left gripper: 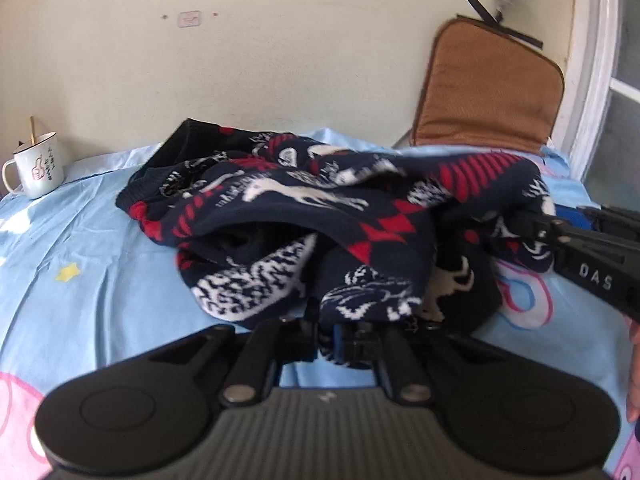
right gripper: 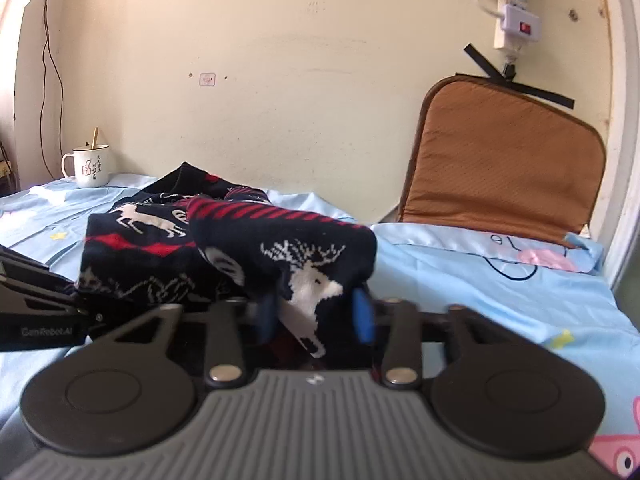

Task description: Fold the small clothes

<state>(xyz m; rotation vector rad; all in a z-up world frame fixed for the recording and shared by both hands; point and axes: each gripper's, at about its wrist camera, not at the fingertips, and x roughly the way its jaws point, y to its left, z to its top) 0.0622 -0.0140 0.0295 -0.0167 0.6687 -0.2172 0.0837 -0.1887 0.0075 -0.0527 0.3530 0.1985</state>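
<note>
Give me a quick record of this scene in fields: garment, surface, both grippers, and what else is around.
garment: dark patterned sweater, bunched up, not yet folded
surface: light blue sheet
left gripper: shut on the sweater's near edge
right gripper: shut on a sweater fold
nearby: white mug far left, brown cushion against wall

white mug (left gripper: 38, 168), brown cushion (left gripper: 490, 88)

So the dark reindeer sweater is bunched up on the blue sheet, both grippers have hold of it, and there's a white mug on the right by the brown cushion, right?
Not quite. The white mug stands on the left, at the far edge of the blue sheet, well away from the brown cushion on the right; the right wrist view shows it. The rest holds: the sweater is bunched there, gripped by the left gripper and the right gripper.
</note>
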